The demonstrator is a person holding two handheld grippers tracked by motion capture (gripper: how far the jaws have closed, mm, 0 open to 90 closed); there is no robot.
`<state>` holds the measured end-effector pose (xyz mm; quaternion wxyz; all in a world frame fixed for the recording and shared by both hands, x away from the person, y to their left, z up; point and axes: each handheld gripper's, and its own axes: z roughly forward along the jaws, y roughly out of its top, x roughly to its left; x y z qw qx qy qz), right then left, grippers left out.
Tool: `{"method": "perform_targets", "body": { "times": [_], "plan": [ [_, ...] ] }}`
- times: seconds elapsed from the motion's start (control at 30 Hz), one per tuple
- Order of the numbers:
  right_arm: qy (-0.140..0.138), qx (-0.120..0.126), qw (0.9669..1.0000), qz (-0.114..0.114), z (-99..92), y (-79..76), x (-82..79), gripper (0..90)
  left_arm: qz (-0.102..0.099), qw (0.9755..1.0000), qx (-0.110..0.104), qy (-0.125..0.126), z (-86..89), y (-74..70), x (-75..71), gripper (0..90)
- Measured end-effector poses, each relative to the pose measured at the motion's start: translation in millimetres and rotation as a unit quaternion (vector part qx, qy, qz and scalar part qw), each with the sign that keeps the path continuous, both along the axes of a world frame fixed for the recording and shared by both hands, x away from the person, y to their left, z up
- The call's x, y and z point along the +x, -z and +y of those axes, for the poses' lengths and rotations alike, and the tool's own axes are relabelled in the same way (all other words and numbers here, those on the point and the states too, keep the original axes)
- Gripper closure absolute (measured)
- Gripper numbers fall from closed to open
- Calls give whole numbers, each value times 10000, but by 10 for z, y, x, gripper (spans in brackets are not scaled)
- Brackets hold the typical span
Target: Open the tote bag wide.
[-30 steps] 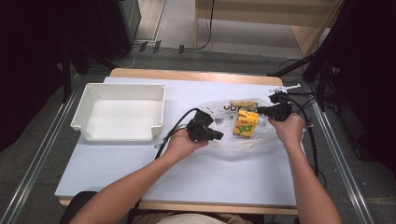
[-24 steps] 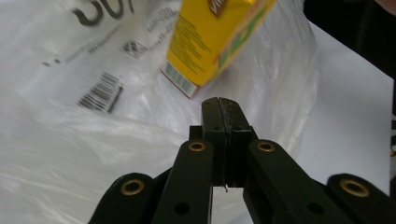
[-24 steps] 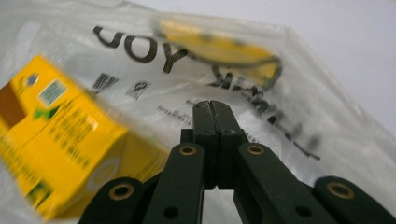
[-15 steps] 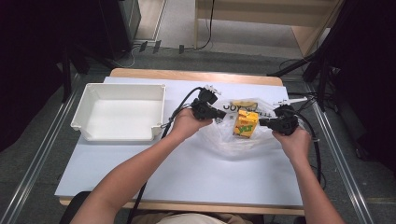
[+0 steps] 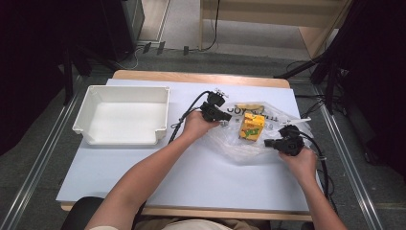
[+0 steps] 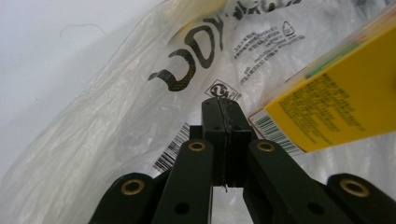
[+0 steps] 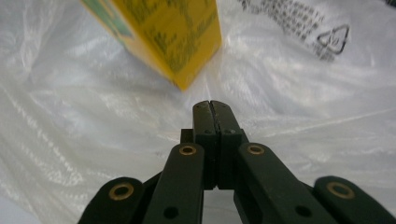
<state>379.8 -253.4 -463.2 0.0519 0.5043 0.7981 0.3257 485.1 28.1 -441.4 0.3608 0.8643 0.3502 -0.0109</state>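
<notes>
A pale blue-white sheet covers the table (image 5: 158, 191), whose wooden edge shows along the far side. Grey floor surrounds it, with metal rails running down both sides, dark equipment at the left and right edges, and light wooden furniture at the back. Cables lie on the floor beyond the table.

At the left of the table sits an empty white tray (image 5: 122, 116), upright, with its notched wall facing the person. It is well apart from the other items.

Right of the middle, the left gripper (image 5: 224, 115) is held in the person's left hand (image 5: 197, 125), the forearm reaching diagonally across the table from the bottom. It points to the right, toward the clear plastic bag (image 5: 239, 148). In the left gripper view its jaws are pressed together, with a thin strand caught along the seam; whether they pinch the bag's film I cannot tell.

The bag lies crumpled on the sheet, printed with black letters and a barcode. A yellow carton (image 5: 252, 126) sits within it, between the two grippers.

At the right, the right gripper (image 5: 268, 143) points left at the bag, held in the right hand (image 5: 299, 160). Its jaws are together, empty, just above the film near the carton's corner.
</notes>
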Motion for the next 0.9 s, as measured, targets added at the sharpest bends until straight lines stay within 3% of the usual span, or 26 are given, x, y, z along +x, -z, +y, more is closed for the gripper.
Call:
{"method": "perform_targets", "body": {
  "times": [0.13, 0.5, 0.67, 0.8, 0.9],
  "plan": [
    [-50, -47, 10000, 52, -50, 67, -95, 900, 55, 9999, 95, -16, -17, 73, 14, 900],
    [-182, -123, 9998, -32, -128, 71, -409, 900, 40, 9999, 149, -10, 11, 75, 14, 900],
    [-246, -164, 9995, 88, -151, 53, -601, 900, 78, 9999, 105, -42, 14, 87, -1, 900],
    [-242, -276, 9993, 51, -144, 36, -625, 900, 60, 10000, 76, 23, 3, 70, -13, 900],
    [-128, -127, 9997, -161, -135, -39, -600, 900, 124, 9999, 14, 52, -4, 44, -34, 894]
  ]
}}
